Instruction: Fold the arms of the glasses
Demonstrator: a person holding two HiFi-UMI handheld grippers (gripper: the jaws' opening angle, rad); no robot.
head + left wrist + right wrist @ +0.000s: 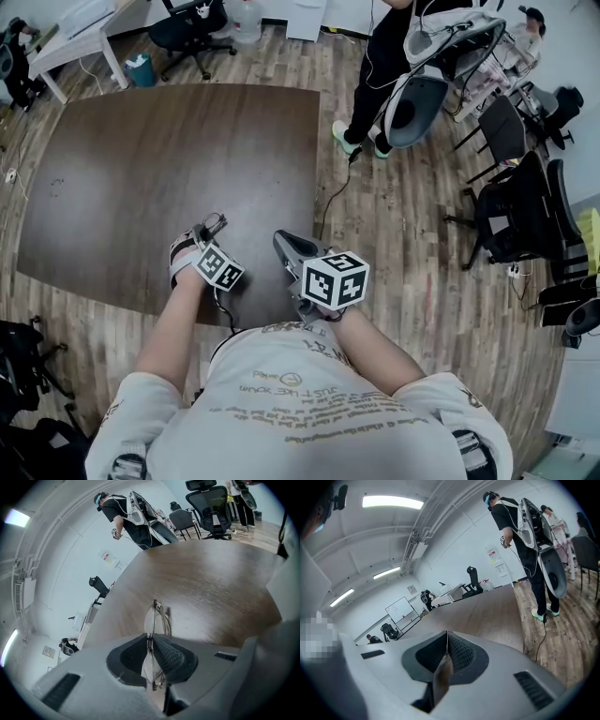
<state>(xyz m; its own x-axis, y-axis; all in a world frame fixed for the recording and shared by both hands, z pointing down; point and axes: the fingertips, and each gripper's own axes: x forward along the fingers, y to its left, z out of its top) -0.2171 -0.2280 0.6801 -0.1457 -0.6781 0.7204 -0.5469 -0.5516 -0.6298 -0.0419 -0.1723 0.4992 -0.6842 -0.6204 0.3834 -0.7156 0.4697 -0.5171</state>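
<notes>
While the left gripper [151, 643] is clamping the glasses [157, 617] edge-on, they're hanging just over the table [141, 169], around its 5 o'clock edge. To me the arms are looking folded flat already, so I'm guessing it's pinching the frame to set them down. At its 3 o'clock, the right gripper [446, 641] is sitting clenched on nothing, probably just waiting. Only container showing: a teal bin [141, 69] at the table's 11 o'clock, contents I can't make out.
</notes>
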